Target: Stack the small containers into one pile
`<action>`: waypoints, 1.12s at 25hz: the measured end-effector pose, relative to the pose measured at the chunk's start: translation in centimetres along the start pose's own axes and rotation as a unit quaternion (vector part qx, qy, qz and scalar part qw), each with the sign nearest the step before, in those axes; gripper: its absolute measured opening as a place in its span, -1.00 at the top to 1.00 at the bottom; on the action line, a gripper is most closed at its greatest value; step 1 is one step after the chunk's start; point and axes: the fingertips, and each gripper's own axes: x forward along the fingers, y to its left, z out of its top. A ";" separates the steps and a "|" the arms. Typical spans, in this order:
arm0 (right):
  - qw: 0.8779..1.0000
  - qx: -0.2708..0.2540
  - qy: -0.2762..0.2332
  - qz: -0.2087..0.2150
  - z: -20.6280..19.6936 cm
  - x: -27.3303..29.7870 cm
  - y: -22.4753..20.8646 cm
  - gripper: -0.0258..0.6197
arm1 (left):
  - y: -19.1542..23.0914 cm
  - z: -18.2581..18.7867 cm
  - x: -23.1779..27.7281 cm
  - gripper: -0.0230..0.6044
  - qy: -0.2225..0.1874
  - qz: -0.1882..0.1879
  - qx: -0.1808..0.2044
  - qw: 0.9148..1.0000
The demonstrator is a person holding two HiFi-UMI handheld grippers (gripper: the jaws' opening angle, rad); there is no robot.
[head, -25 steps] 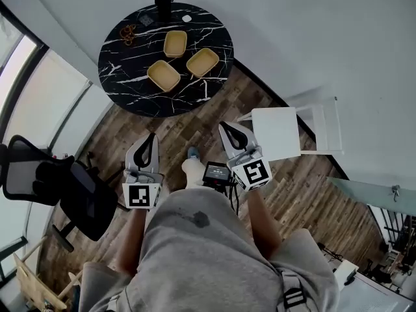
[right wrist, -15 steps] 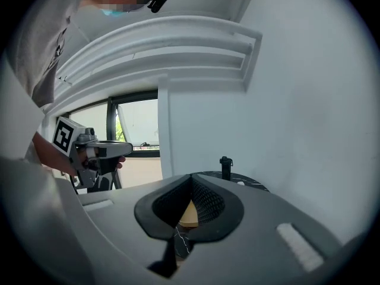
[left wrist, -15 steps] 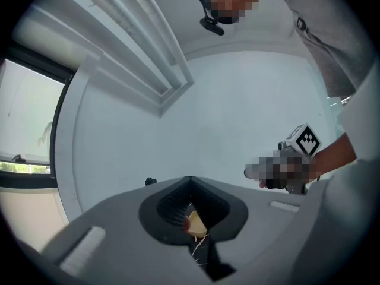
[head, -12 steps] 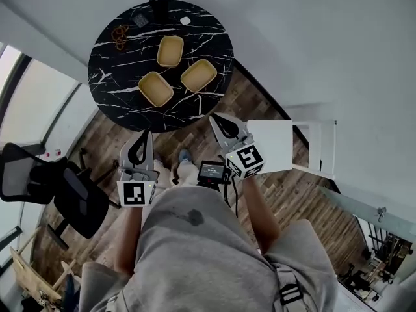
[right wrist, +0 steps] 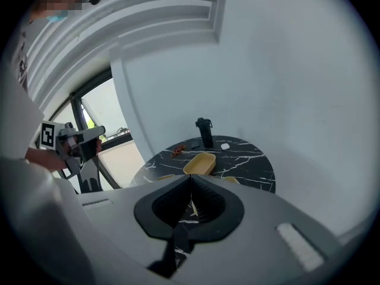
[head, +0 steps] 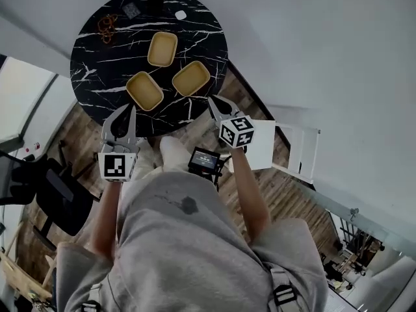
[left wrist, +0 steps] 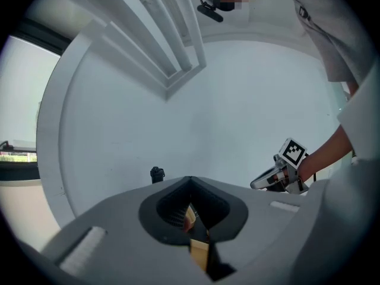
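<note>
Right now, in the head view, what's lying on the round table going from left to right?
Brown tangled item → near-left tan container → far tan container → right tan container. The other small things at the far edge overlap these in the order, so I left them out.

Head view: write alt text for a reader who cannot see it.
Three shallow tan rounded-rectangle containers sit apart, unstacked, on a round black marble-patterned table. A person stands before it, holding the left gripper and right gripper shut and empty by its near edge.
</note>
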 end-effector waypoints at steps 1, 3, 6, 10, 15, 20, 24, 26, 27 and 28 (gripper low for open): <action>1.000 0.014 0.012 0.000 -0.4 0.8 -1.3 0.85 | 0.3 0.2 0.9 0.94 -0.008 0.005 0.004 1.000; 0.999 0.045 0.031 0.004 -1.5 2.0 -3.7 0.82 | 0.3 0.3 2.2 0.94 -0.002 0.013 0.014 1.000; 0.995 0.078 0.057 0.011 -2.9 4.0 -7.2 0.78 | -0.1 0.1 3.7 0.94 0.018 0.036 0.021 0.999; 0.983 0.151 0.102 0.033 -6.1 7.5 -9.9 0.65 | -0.8 0.2 4.3 0.94 0.001 0.083 0.005 0.997; 0.966 0.191 0.169 0.038 -10.5 10.6 -10.9 0.47 | -1.8 -1.4 4.0 0.94 0.024 0.086 0.011 0.996; 0.953 0.225 0.201 0.041 -12.2 13.2 -11.2 0.44 | -0.9 -1.7 4.5 0.94 0.030 0.098 0.016 0.995; 0.949 0.245 0.196 0.042 -11.9 14.1 -11.3 0.52 | -0.5 -0.9 4.6 0.94 0.021 0.100 0.027 0.994; 0.948 0.249 0.193 0.043 -11.3 14.3 -11.3 0.48 | -0.3 -1.2 4.6 0.94 0.028 0.098 0.028 0.994; 0.947 0.253 0.192 0.042 -11.1 14.3 -11.3 0.47 | -0.2 -1.4 4.5 0.94 0.036 0.097 0.025 0.994; 0.946 0.259 0.191 0.039 -10.9 14.1 -11.3 0.47 | -0.1 -1.6 4.5 0.94 0.044 0.096 0.021 0.994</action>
